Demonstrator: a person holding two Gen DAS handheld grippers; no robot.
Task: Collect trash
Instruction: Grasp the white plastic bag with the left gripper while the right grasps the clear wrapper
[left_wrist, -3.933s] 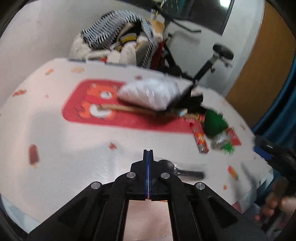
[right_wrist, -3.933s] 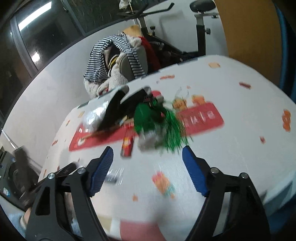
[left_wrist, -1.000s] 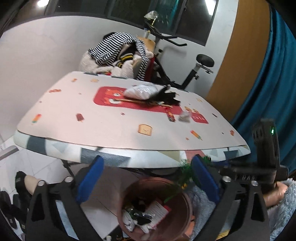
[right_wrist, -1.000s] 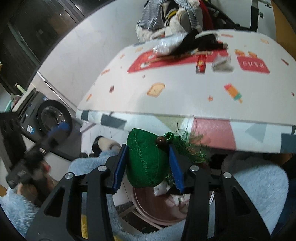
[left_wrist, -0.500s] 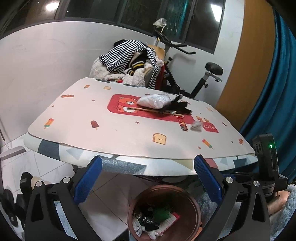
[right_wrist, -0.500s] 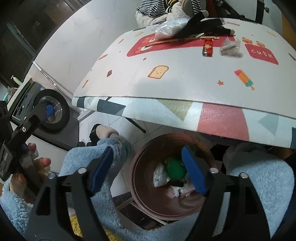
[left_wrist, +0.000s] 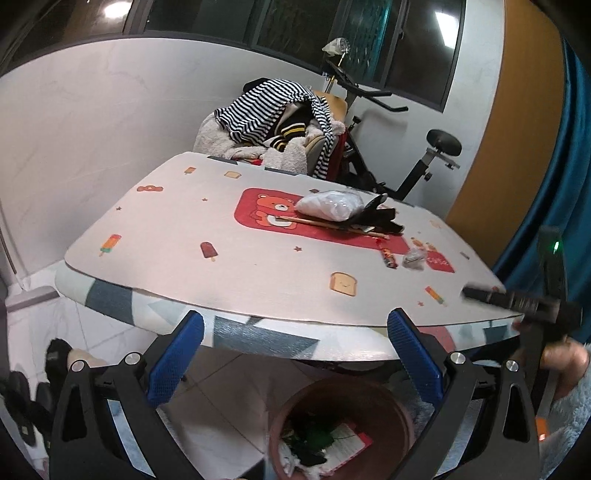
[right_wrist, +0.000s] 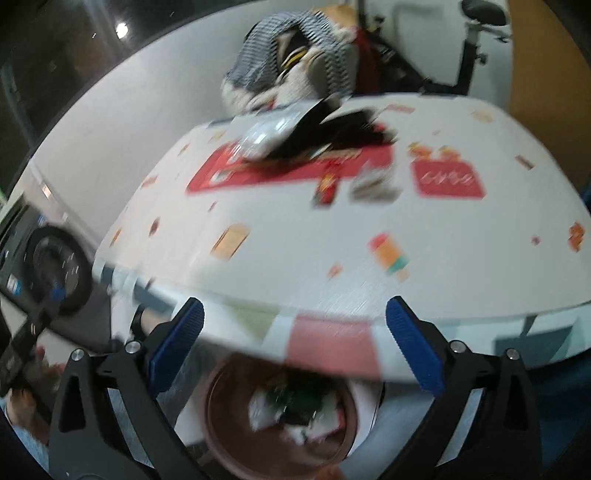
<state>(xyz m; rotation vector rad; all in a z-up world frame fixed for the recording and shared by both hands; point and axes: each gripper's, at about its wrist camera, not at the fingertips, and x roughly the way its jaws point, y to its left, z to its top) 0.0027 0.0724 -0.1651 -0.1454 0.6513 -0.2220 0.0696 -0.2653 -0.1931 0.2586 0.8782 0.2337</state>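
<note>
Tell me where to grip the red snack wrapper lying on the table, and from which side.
Take the red snack wrapper across its narrow width near the middle, coming down from above. It lies flat and elongated, pointing roughly away from the near edge, with the crumpled clear wrapper close on its right, so keep the jaws clear of that.

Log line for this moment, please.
right gripper: just opened, empty | left gripper: open, empty | green trash: in bin | table: wrappers remain
</note>
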